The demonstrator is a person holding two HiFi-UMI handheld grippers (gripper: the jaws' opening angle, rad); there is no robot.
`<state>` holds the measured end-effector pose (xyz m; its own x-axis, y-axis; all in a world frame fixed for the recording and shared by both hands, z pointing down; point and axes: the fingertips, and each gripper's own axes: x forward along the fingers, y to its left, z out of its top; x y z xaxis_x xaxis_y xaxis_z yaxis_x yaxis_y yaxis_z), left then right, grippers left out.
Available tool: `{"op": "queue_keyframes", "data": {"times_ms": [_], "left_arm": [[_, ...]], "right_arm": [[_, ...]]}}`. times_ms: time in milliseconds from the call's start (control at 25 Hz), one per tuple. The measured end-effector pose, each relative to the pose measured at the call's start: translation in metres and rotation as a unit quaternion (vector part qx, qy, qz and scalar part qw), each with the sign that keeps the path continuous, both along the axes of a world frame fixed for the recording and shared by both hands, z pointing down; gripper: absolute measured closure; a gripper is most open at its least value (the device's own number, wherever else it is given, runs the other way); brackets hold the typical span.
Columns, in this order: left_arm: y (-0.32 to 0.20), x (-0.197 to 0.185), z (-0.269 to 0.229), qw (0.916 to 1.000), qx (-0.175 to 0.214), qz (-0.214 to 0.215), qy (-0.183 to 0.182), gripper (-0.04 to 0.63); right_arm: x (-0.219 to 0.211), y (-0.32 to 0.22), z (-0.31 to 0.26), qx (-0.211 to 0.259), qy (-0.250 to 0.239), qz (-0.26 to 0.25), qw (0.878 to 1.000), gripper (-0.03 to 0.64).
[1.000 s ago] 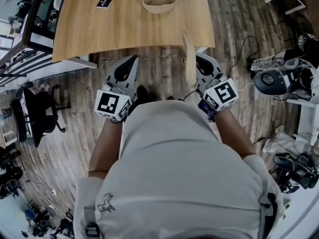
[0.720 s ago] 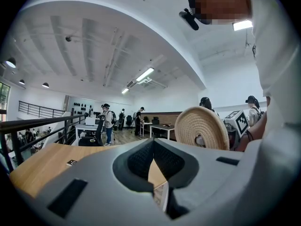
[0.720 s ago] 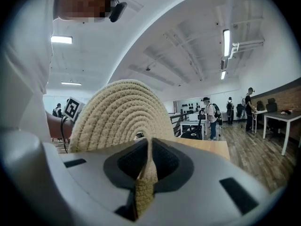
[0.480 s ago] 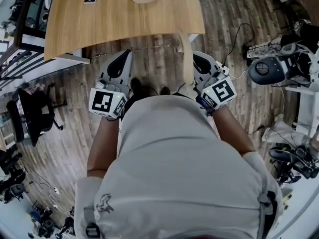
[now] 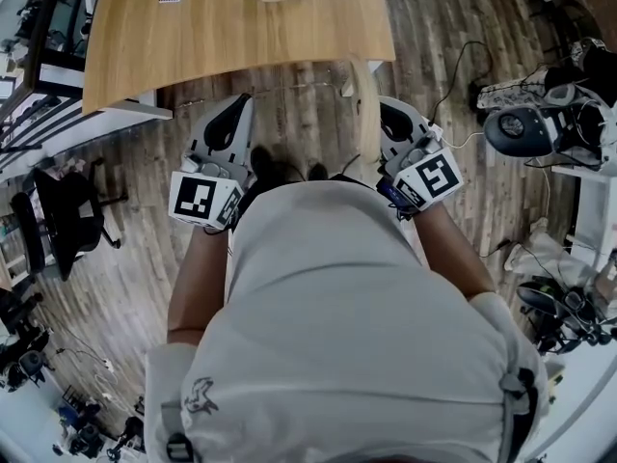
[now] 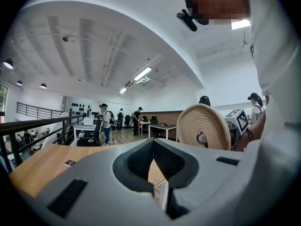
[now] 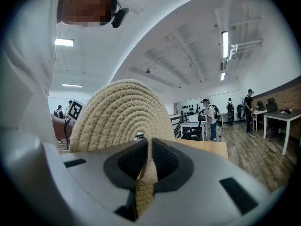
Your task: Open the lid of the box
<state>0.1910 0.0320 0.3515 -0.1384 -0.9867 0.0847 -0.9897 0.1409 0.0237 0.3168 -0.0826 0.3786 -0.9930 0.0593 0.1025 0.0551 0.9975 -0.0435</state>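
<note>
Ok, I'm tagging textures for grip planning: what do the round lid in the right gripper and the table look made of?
The lid looks like coiled rope, perhaps cotton or jute, matte beige; its spiral rows of braid show clearly. The table looks like wood or wood-look laminate, with a smooth pale finish and straight grain lines; which of the two can't be told.

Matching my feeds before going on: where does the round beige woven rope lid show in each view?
Head view: the round beige woven rope lid stands edge-on, upper centre, just below the table's near edge.
Left gripper view: right of centre, a face-on disc.
Right gripper view: left of centre, its rim clamped by the right tool.
Shared landmark: the light wooden table, also in the left and right gripper views.
</note>
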Motion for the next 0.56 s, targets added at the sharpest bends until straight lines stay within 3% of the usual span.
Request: {"op": "queue_keyframes", "data": {"times_ms": [560], "left_arm": [[0.002,-0.018,0.002,1.0,-0.001,-0.003,0.001,0.589]], "right_arm": [[-0.018,-0.005,-0.001,0.002,0.001,-0.006,1.0,0.58]]}}
